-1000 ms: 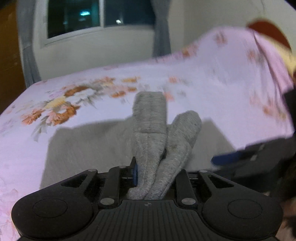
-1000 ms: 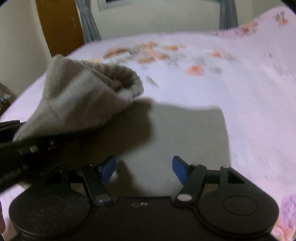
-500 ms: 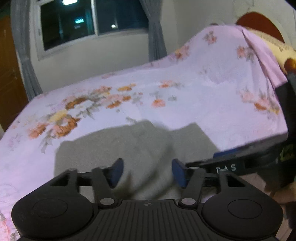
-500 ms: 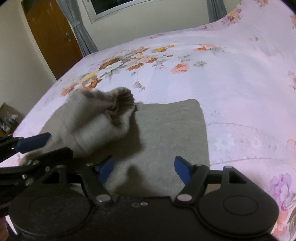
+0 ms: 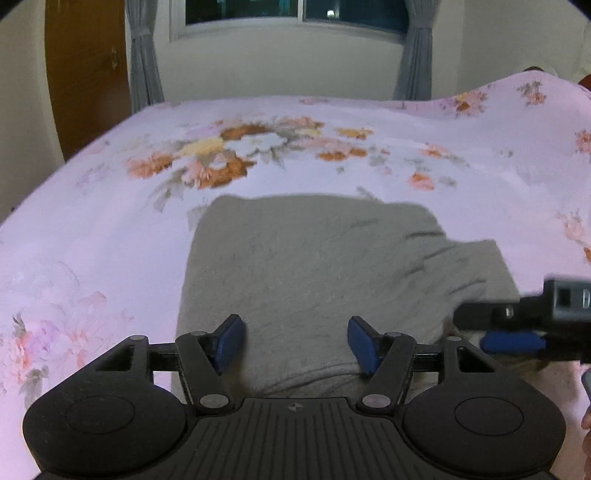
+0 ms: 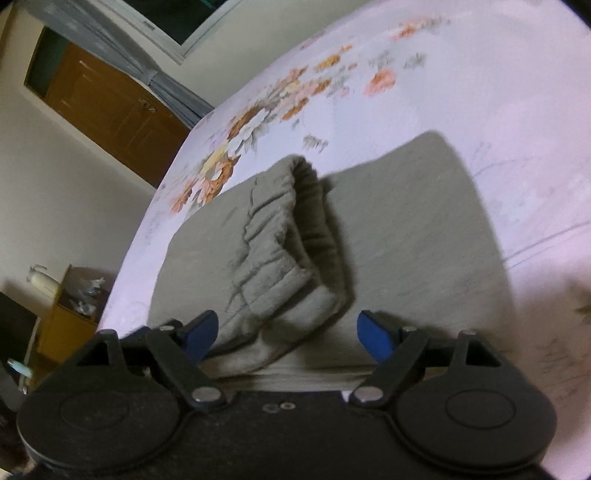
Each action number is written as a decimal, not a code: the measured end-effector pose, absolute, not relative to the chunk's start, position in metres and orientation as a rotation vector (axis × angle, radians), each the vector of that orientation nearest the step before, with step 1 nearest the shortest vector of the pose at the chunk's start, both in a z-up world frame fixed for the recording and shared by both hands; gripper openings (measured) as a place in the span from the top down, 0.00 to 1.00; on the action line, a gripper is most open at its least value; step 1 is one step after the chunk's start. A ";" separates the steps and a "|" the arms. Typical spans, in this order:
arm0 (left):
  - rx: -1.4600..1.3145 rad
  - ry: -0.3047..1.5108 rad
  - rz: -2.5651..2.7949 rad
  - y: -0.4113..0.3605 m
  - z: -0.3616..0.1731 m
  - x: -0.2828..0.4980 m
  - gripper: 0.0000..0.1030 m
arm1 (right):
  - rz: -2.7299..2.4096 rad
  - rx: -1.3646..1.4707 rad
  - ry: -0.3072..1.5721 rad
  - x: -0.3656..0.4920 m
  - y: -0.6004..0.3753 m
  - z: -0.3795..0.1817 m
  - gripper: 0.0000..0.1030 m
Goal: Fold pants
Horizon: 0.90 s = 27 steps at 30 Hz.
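The grey pants (image 5: 314, 266) lie folded as a flat rectangle on the floral bedspread (image 5: 110, 221). My left gripper (image 5: 293, 343) is open and empty, low over the near edge of the pants. In the right wrist view the pants (image 6: 406, 236) lie flat with the ribbed leg cuffs (image 6: 288, 251) bunched on top. My right gripper (image 6: 288, 332) is open, its fingers either side of the near end of the cuffs, not gripping. The right gripper also shows at the right edge of the left wrist view (image 5: 517, 332).
The pink floral bedspread covers a raised pillow at the right (image 5: 535, 96). A window with grey curtains (image 5: 288, 14) is at the back and a brown wooden door (image 5: 85, 85) at the left. A small yellow bedside stand (image 6: 66, 317) stands beside the bed.
My left gripper let go of the leg ends it held a second ago and opened. The cuffs now lie on the folded pants. My right gripper tilted and moved over the cuffs.
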<state>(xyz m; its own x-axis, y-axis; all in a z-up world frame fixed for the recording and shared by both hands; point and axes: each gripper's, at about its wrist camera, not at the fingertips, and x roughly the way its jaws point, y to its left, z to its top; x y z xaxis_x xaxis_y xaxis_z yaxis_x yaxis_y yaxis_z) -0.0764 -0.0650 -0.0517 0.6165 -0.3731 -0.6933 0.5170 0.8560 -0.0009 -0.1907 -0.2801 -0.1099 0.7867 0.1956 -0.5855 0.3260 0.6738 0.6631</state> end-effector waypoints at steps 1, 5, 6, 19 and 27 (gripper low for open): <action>0.205 0.753 -0.519 -0.064 -0.055 -0.076 0.38 | -0.077 0.853 0.684 -0.186 -0.277 -0.111 0.15; 0.198 0.752 -0.525 -0.064 -0.059 -0.074 0.38 | -0.073 0.831 0.701 -0.170 -0.269 -0.111 0.12; 0.195 0.753 -0.527 -0.064 -0.059 -0.074 0.38 | -0.084 0.811 0.710 -0.166 -0.267 -0.111 0.13; 0.107 0.719 -0.490 -0.033 -0.051 -0.065 0.32 | -0.111 0.574 0.601 -0.171 -0.241 -0.085 0.57; 0.075 0.729 -0.465 -0.026 -0.051 -0.059 0.32 | -0.120 0.417 0.463 -0.200 -0.246 -0.038 0.59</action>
<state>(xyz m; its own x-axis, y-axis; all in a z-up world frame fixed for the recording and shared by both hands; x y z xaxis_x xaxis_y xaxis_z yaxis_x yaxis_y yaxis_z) -0.0591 -0.0260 -0.0512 0.6491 -0.3830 -0.6572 0.4345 0.8958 -0.0929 -0.2000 -0.2462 -0.0376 0.8893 -0.0189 -0.4570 0.2058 0.9088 0.3628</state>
